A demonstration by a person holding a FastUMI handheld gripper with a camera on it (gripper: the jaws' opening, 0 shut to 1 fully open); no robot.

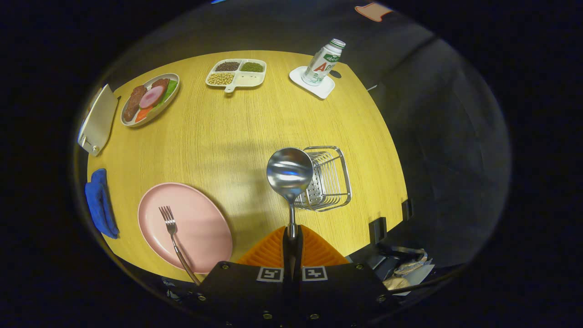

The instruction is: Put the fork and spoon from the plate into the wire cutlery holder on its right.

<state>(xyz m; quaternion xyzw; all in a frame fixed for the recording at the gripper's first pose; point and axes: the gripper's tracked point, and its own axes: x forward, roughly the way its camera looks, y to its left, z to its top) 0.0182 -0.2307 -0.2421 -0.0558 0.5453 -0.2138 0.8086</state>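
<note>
The gripper (292,234) is clamping both fingers on the handle of a shiny steel spoon (289,175), whose bowl is rising ahead of them, overlapping the near-left edge of the silver wire cutlery holder (331,177) standing on the yellow wooden table (237,132). Left of the fingers, a steel fork (173,232) is lying on the round pink plate (200,237). Farther off are sitting a blue cloth (100,202), an oval dish of food (150,98), a divided tray of beans (237,73) and a white bottle (324,61) on a white coaster (314,86).
</note>
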